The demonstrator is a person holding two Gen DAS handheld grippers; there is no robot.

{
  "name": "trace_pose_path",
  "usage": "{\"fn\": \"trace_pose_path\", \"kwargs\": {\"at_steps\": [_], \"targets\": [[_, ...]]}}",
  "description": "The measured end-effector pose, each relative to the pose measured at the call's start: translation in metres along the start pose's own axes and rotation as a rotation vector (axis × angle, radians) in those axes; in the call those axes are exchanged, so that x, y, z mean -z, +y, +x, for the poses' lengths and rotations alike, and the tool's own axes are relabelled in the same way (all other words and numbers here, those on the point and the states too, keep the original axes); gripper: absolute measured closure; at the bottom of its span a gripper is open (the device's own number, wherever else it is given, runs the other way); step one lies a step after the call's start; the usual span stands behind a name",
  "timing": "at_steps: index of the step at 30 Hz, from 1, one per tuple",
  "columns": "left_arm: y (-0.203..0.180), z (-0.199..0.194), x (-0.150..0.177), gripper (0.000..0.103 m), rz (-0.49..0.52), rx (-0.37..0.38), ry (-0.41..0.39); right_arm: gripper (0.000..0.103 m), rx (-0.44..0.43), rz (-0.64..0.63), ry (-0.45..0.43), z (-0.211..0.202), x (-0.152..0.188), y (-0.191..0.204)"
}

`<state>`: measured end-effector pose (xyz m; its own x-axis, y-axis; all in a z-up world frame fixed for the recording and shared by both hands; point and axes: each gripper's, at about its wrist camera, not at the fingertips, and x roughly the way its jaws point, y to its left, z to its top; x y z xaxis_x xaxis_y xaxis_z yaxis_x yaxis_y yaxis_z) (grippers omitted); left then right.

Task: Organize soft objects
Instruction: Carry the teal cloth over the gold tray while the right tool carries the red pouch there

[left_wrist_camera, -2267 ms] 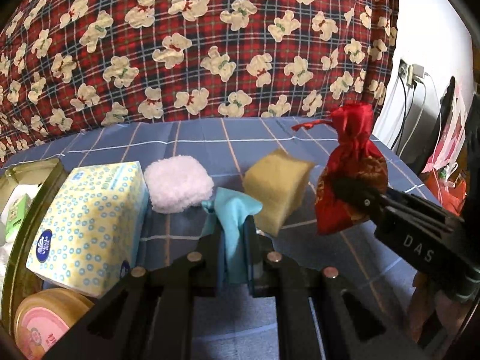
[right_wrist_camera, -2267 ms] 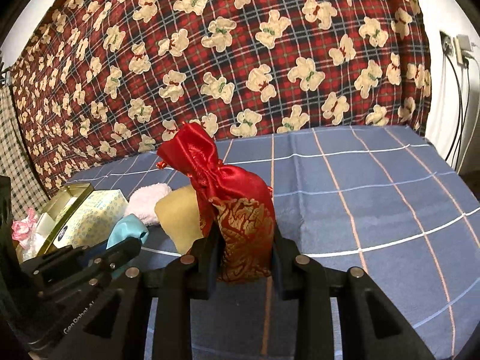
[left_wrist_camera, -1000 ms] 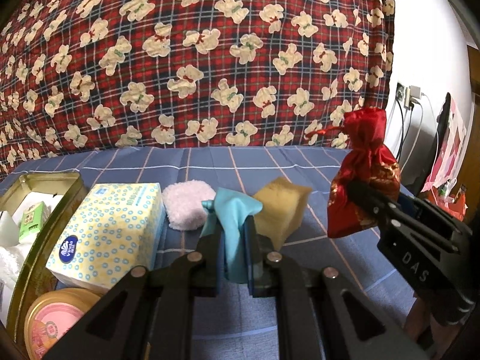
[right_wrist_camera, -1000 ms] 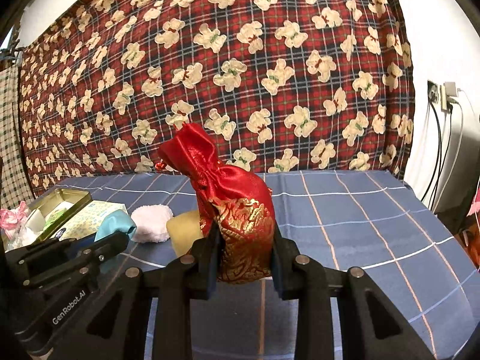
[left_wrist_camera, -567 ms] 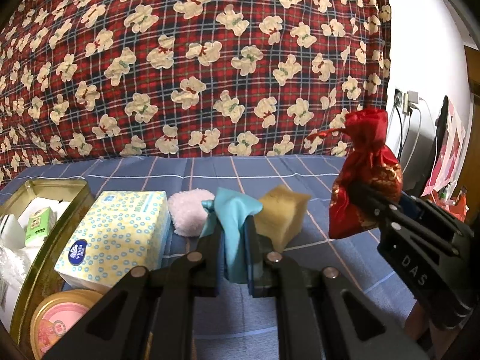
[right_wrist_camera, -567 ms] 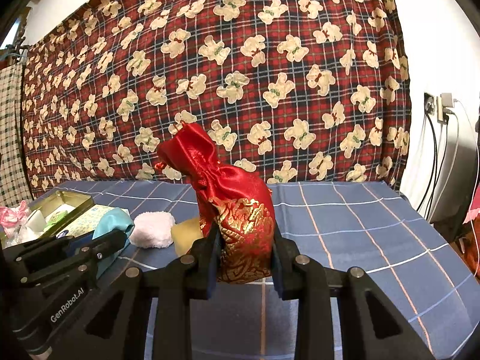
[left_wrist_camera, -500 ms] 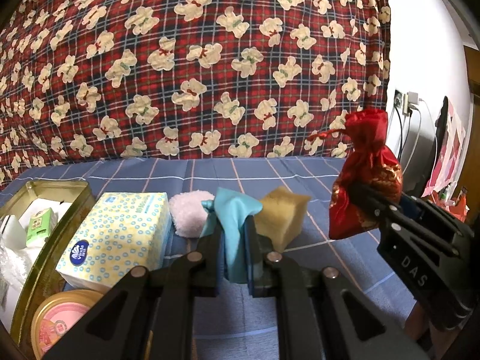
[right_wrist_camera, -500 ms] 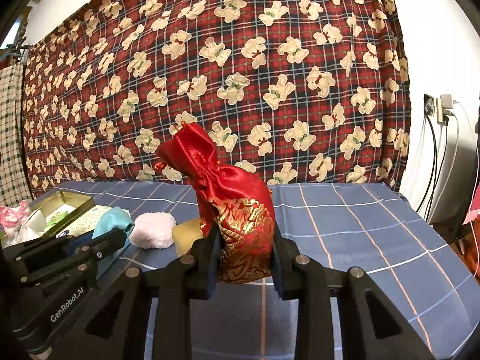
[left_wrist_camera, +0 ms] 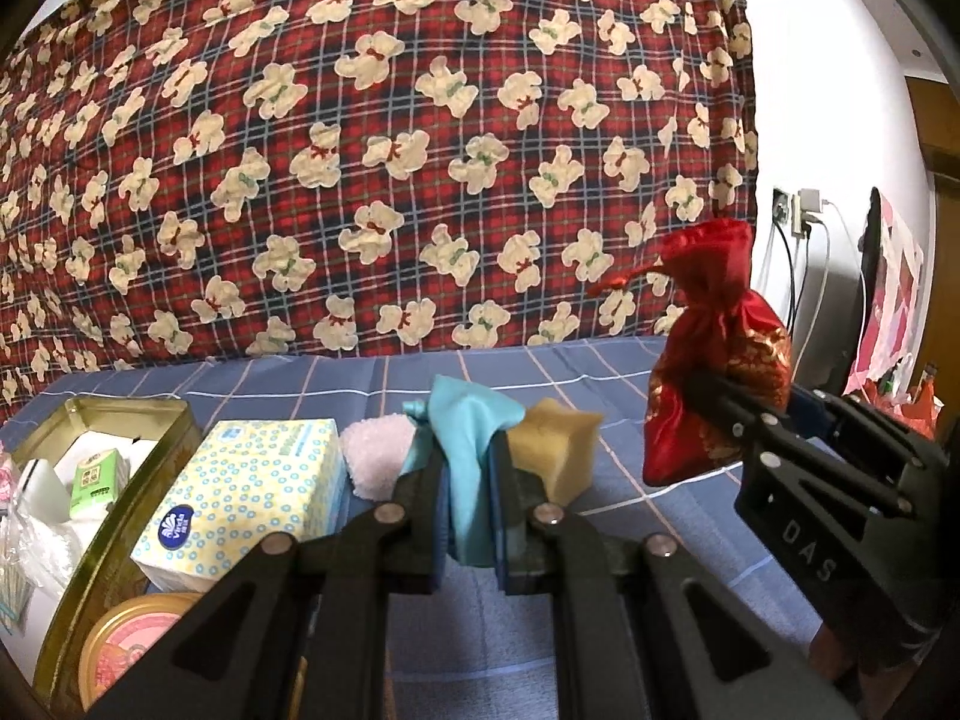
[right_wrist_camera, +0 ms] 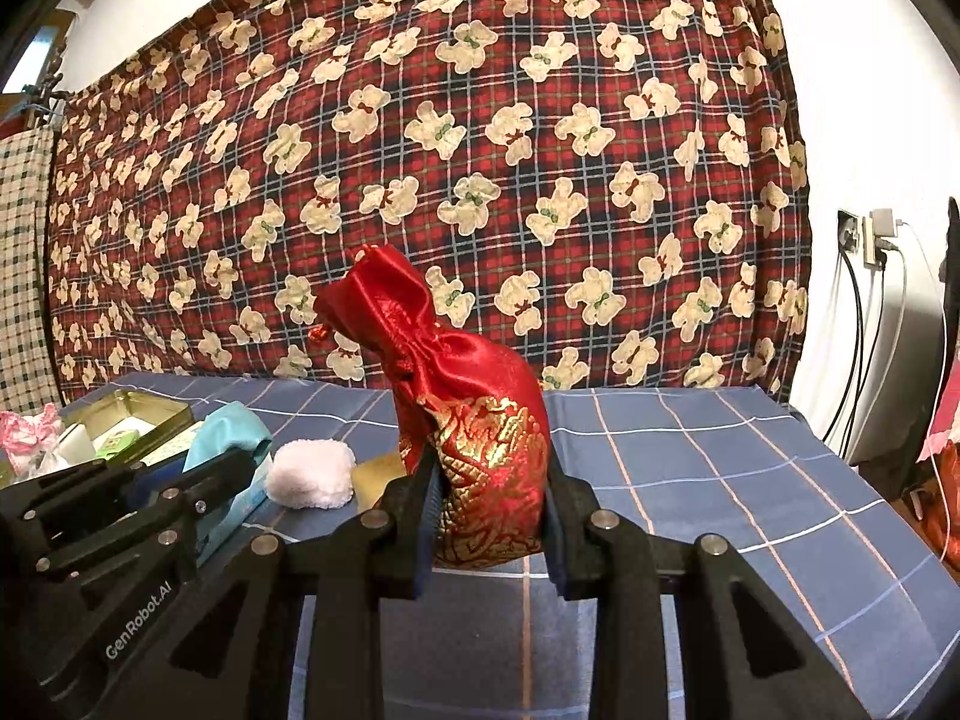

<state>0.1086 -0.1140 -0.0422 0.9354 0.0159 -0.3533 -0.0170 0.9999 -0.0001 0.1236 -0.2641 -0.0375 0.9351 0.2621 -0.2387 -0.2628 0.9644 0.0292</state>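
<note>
The left claw (left_wrist_camera: pixel 468 498) is squeezed tight on a blue cloth (left_wrist_camera: pixel 471 456), held up above the blue tabletop (left_wrist_camera: pixel 606 372). The right claw (right_wrist_camera: pixel 489 501) is closed on a red and gold bag (right_wrist_camera: pixel 480 432), also lifted up. A pink puff (left_wrist_camera: pixel 378 459), a yellow sponge (left_wrist_camera: pixel 561 444) and a tissue box (left_wrist_camera: pixel 252 480) sit below.

A red satin drawstring pouch (right_wrist_camera: pixel 480 420) with gold brocade on its lower half is held upright, its gathered neck leaning left, clear of the blue checked cloth. A teal cloth (left_wrist_camera: pixel 468 450) stands pinched upright. Behind it on the cloth lie a fluffy white puff (left_wrist_camera: pixel 378 456) and a yellow sponge block (left_wrist_camera: pixel 558 450), apart.
</note>
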Motion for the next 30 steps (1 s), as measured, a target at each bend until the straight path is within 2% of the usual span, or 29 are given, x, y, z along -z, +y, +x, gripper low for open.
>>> {"fn": "trace_pose_path", "kwargs": {"at_steps": [7, 30], "targets": [[-0.004, -0.010, 0.001, 0.094, 0.026, 0.013, -0.052, 0.071, 0.007, 0.000, -0.009, -0.004, 0.000, 0.000], [0.016, -0.021, 0.004, 0.094, 0.010, -0.007, -0.040, 0.071, -0.016, -0.009, -0.007, -0.013, 0.005, 0.014]]}}
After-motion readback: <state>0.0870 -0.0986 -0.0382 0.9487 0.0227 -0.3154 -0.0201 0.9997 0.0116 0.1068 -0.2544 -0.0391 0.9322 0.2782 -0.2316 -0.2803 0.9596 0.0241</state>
